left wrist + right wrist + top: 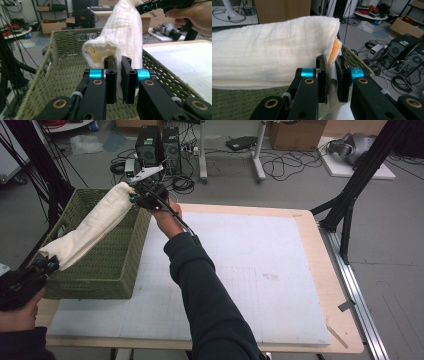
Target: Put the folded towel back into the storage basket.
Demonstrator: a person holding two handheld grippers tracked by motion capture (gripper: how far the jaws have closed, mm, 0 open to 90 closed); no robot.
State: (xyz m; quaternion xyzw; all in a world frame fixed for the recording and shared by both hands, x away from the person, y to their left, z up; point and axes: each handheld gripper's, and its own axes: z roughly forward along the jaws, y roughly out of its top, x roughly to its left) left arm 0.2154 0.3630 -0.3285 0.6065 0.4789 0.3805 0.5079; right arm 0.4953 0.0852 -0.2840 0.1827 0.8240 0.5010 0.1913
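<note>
- The left gripper (pixel 50 265) is clamped on one end of a cream folded cotton towel (pixel 92 225).
- The right gripper (pixel 134 198) pinches the towel's other end, jaws closed on the cloth.
- The towel hangs stretched between them above the green woven rectangular basket (pixel 112 265), which sits at the left edge of the white-topped wooden surface (pixel 250 270).

Lab: floor cables (pixel 280 167), computer towers (pixel 159 145), cardboard boxes (pixel 296 134).
</note>
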